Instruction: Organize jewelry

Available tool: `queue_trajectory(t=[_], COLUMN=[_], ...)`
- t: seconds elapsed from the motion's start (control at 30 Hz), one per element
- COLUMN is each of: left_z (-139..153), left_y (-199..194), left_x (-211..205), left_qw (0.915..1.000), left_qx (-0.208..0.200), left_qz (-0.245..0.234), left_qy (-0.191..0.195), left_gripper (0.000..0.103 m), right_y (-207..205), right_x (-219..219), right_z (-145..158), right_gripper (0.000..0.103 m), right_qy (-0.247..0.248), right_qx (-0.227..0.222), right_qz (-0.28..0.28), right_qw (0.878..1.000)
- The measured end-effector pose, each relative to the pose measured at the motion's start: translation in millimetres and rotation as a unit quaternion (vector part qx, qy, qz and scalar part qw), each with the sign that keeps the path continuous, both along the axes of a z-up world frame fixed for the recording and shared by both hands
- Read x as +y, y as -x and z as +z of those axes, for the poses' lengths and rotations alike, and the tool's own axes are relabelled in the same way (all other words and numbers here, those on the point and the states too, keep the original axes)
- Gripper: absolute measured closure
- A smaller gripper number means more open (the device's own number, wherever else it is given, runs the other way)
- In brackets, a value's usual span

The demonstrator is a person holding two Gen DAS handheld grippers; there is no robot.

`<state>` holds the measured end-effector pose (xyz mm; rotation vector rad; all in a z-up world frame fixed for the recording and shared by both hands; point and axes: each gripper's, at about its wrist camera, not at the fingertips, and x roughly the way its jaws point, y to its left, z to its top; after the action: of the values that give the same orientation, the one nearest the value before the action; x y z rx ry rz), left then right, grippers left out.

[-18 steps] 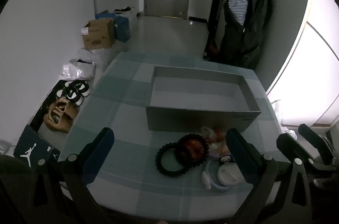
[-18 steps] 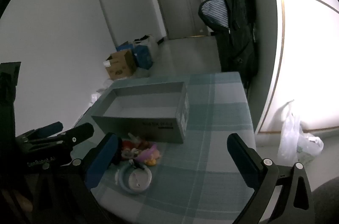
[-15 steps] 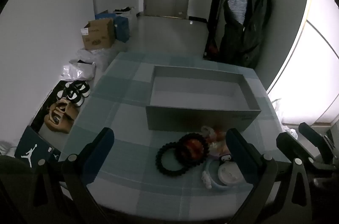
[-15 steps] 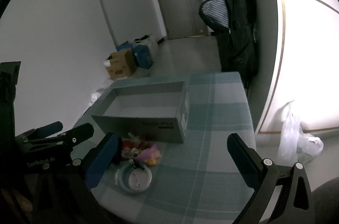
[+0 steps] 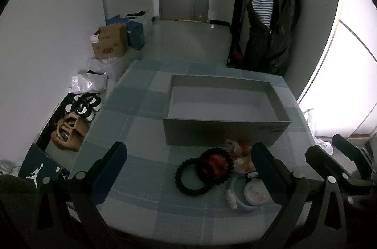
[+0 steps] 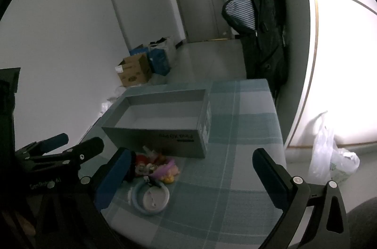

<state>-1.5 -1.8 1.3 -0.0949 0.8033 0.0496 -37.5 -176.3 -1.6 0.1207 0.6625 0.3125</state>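
We hold the left gripper (image 5: 188, 169) with its jaws spread as wide as they go, nothing between the pads and nothing touched; it hangs above the near part of the checked tablecloth (image 5: 132, 131). Our right gripper (image 6: 190, 176) is likewise wide apart and empty, hovering over the cloth.

The jewelry lies in a small heap between the left gripper's two fingers, closer to its right finger (image 5: 266, 166). A black beaded bracelet (image 5: 188, 178) lies flat, and a second dark beaded bracelet (image 5: 215, 165) overlaps its right edge, with something red-orange showing inside its ring. Beyond these, toward the right finger, sits a jumble of small colourful pieces (image 5: 240, 154) that we cannot tell apart. Nearest us, partly behind that finger, is a pale blue ring (image 5: 238, 199) around a round white disc (image 5: 255, 192).

In the right wrist view the same heap sits just beside the right gripper's left finger (image 6: 113, 176), the pale blue ring nearest to us.

Straight ahead of the heap, just beyond it, stands an open grey box (image 5: 223, 133), its white inside bare.
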Motion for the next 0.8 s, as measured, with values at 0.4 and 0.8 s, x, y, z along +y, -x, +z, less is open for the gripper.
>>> queue_trajectory(t=[0.4,0.8], left_z=[-0.1,0.0], left_y=[-1.7,-1.9], left_x=[2.3,0.9], left_qw=[0.9999,0.9999], left_qx=[0.006,0.009], left_qz=[-0.004,-0.004], left_qy=[0.008,0.008], left_gripper=[0.001,0.001], right_y=[0.7,0.1], right_x=[0.2,1.3], right_z=[-3.3,-3.6], right_gripper=[0.0,0.0], right_qy=[-0.002,0.001], right_qx=[0.004,0.002], right_qz=[-0.002,0.0], right_qw=[1.0,1.0])
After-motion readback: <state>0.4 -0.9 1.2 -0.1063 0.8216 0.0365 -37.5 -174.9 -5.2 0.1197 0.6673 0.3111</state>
